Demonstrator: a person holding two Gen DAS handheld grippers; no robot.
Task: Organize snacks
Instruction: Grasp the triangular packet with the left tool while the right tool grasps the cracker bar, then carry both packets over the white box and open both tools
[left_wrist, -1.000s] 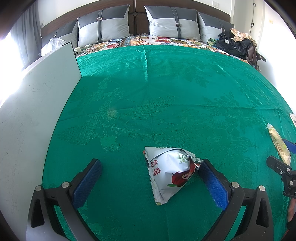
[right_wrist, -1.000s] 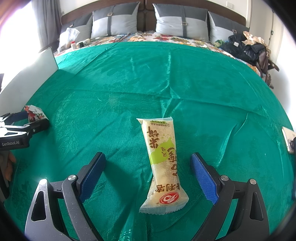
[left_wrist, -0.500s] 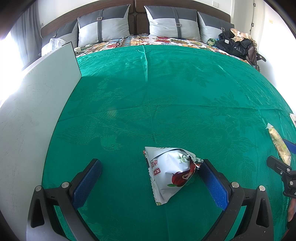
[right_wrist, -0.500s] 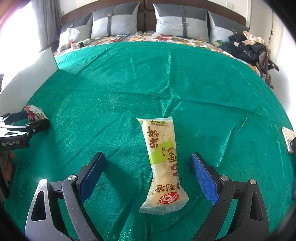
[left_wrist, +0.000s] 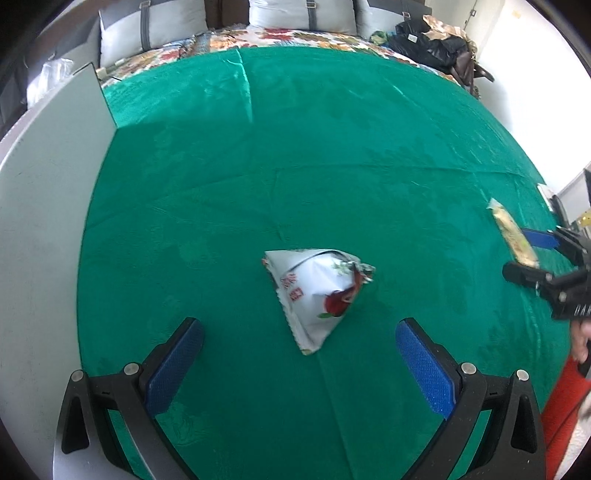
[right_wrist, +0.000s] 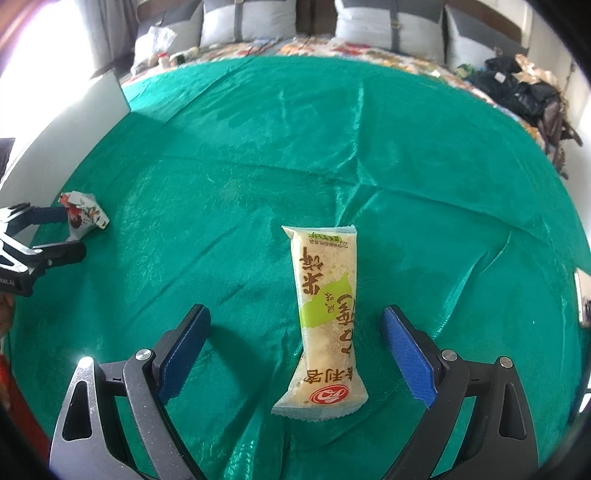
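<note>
Left gripper (left_wrist: 299, 354) gapes wide, holding nothing; the white pyramid pouch (left_wrist: 317, 291) lies just ahead of the jaws, slightly right of centre. It looks light, puffy and crinkly, so pinch across its middle. Right gripper (right_wrist: 295, 347) is equally spread and empty, the long rice-cracker packet (right_wrist: 325, 317) lying lengthwise between its pads, untouched. Probably brittle inside; squeeze the narrow waist gently. Underneath, soft green bedspread (right_wrist: 258, 166), wrinkled; pillows (right_wrist: 384, 26) beyond.

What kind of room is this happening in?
Most likely a bedroom: grey pillows lean against a dark headboard, and the snacks lie on a green cloth spread over the floral bedsheet.
</note>
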